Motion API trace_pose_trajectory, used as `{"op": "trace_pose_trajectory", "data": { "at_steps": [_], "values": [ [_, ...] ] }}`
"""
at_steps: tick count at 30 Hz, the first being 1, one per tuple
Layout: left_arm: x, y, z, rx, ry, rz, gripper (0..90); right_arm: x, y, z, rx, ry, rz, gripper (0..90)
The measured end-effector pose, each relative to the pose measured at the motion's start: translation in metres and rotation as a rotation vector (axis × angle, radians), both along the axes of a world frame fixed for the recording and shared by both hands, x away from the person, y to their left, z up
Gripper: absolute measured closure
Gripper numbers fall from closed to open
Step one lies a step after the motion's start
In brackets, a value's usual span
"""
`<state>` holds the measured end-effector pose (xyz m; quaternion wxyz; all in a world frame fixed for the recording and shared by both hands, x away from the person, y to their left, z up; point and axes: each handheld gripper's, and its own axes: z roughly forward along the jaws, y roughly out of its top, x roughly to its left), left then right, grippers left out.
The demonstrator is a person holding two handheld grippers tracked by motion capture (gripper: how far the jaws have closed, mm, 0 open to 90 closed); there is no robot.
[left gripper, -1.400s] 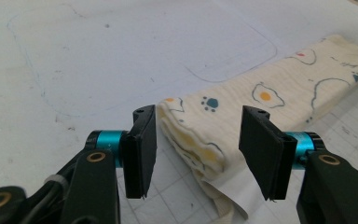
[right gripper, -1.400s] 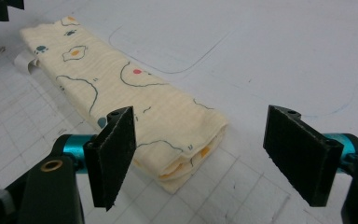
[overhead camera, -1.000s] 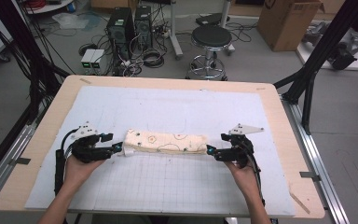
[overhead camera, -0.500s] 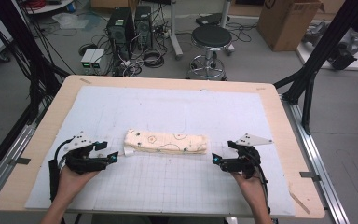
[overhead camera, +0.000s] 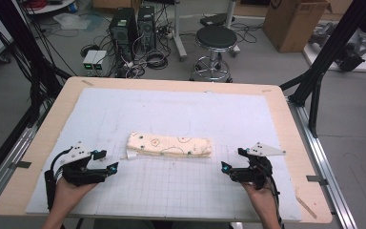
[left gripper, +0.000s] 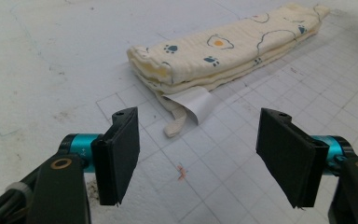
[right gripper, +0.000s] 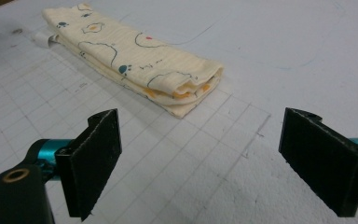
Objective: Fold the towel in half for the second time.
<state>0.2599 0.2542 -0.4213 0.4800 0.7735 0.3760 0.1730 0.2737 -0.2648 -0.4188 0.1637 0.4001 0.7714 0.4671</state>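
Left gripper point(overhead camera: 106, 161) backed off from folded cream patterned cloth point(overhead camera: 169, 145), jaws just been opening, now apart, nothing between; cloth lying mid-mat on white gridded mat point(overhead camera: 181, 191), unmoved; right gripper point(overhead camera: 231, 160) also withdrawn, jaws wide, empty

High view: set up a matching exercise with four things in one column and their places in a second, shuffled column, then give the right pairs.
Things
1. folded cloth
2. left gripper
3. right gripper
4. stool

Places
A. on the floor beyond the table's far edge
B. lying across the middle of the white mat
C. past the end of the cloth with the white tag, jaws open
D. past the other end of the cloth, jaws open

Pairs: 1-B, 2-C, 3-D, 4-A
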Motion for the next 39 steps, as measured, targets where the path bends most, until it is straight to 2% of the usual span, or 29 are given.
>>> {"op": "trace_pose_trajectory", "data": {
  "at_steps": [13,22,29,32,39],
  "values": [
    [-0.015,0.004,0.0,0.004,-0.009,0.001,30.2,-0.016,-0.005,0.0,0.023,-0.006,-0.008,12.5],
    [-0.021,0.008,-0.001,-0.001,-0.011,0.007,30.1,-0.021,-0.006,-0.003,0.012,-0.003,0.006,12.5],
    [-0.022,0.006,-0.003,0.005,-0.008,-0.001,30.1,-0.025,-0.01,-0.006,0.005,0.005,0.006,12.5],
    [-0.022,0.004,-0.003,0.023,-0.011,-0.009,30.1,-0.025,-0.012,-0.007,0.012,0.007,0.0,12.5],
    [-0.02,0.005,-0.004,0.017,-0.008,-0.01,29.6,-0.023,-0.011,-0.01,-0.005,0.003,0.011,12.5]
  ]
}}
